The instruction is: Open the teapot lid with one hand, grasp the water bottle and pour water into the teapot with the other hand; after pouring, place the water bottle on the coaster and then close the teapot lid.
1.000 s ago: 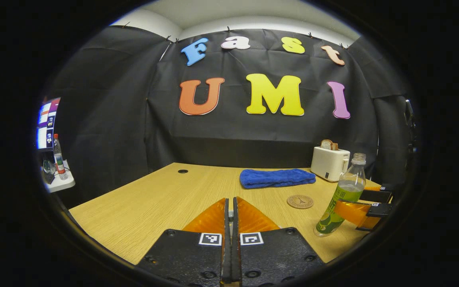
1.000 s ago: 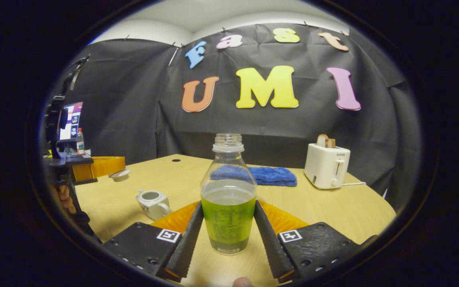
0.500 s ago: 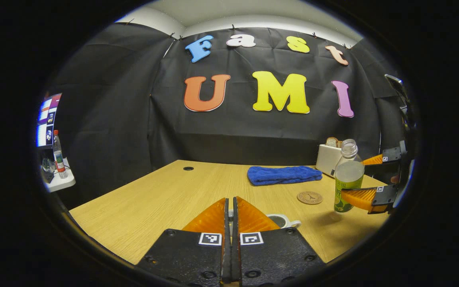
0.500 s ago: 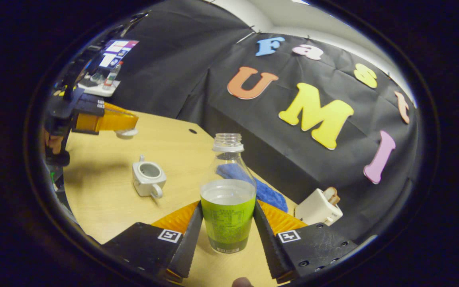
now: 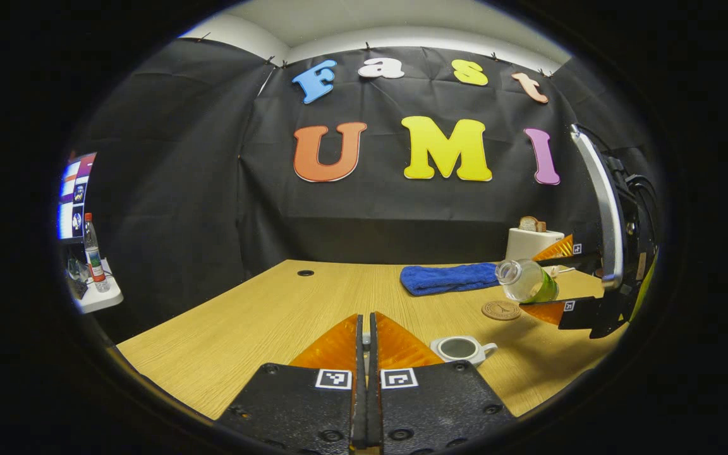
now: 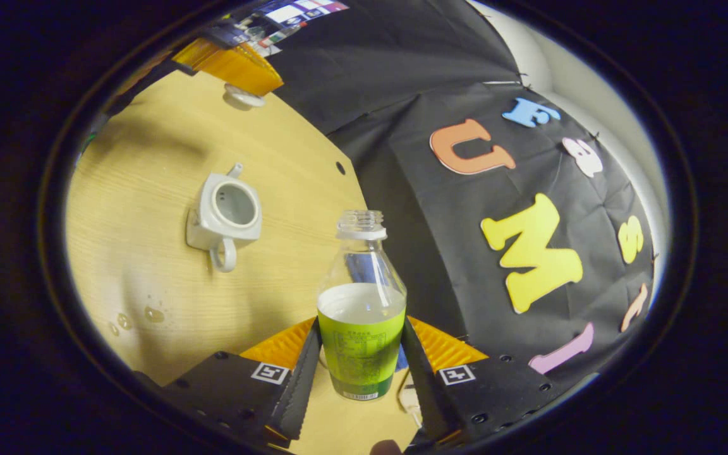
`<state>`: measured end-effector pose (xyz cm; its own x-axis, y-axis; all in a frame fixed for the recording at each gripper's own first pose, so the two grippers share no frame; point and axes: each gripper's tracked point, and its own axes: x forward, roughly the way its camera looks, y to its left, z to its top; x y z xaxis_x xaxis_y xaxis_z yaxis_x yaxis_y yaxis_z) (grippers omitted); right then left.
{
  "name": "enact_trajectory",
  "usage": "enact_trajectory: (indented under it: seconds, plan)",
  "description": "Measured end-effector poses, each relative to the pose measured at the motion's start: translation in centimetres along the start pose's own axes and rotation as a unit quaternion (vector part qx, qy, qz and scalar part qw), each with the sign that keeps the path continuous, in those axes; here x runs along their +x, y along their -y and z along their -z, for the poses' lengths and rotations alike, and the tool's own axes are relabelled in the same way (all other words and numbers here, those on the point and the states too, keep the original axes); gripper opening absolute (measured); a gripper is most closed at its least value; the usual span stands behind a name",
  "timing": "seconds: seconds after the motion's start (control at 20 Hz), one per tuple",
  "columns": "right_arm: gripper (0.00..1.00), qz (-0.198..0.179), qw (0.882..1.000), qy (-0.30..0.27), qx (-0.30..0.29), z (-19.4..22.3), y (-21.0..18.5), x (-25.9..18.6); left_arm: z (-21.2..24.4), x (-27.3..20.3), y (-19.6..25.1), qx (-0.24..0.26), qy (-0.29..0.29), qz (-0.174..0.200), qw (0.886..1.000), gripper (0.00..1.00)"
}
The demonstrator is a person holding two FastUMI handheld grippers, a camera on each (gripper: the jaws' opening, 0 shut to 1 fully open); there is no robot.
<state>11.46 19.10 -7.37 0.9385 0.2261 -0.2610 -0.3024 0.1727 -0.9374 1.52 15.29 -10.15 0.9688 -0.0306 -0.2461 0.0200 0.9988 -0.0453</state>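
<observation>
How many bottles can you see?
2. One water bottle is tipped over sideways in the right gripper, above the table near the teapot. Another bottle stands on a small shelf at the far left. More could be hidden.

The water bottle (image 5: 526, 281) has tipped sideways, apparently toward the teapot (image 5: 462, 349).
</observation>
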Motion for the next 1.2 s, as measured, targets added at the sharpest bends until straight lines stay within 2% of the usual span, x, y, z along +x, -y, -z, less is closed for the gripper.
enact_trajectory:
  seconds: [0.25, 0.5, 0.7, 0.95, 1.0, 1.1, 1.2]
  plan:
    - [0.71, 0.019, 0.99, 0.014, -0.138, -1.3, -0.6, 0.8, 0.6, 0.1, -1.9, 0.0, -0.004, -0.012, 1.0, 0.02]
    - [0.73, 0.023, 0.979, 0.019, -0.201, -2.3, -1.0, 1.2, 0.9, -0.1, -2.5, 0.001, -0.007, -0.014, 1.0, 0.03]
    - [0.71, 0.049, 0.96, 0.031, -0.273, -3.6, -0.4, 0.9, 1.1, 0.0, -2.9, 0.003, -0.007, -0.011, 1.0, 0.02]
    - [0.73, 0.064, 0.94, 0.046, -0.331, -4.4, -0.1, 0.8, 1.5, -0.1, -3.5, 0.003, -0.015, -0.016, 1.0, 0.02]
    - [0.71, 0.066, 0.936, 0.047, -0.342, -4.5, -0.2, 0.9, 1.5, -0.1, -3.5, 0.003, -0.015, -0.016, 1.0, 0.02]
    - [0.73, 0.075, 0.925, 0.052, -0.37, -5.0, -0.1, 0.9, 1.6, 0.0, -3.4, 0.003, -0.016, -0.014, 1.0, 0.02]
    - [0.71, 0.084, 0.915, 0.056, -0.391, -5.4, 0.2, 0.6, 1.6, 0.0, -3.3, 0.004, -0.015, -0.011, 1.0, 0.02]
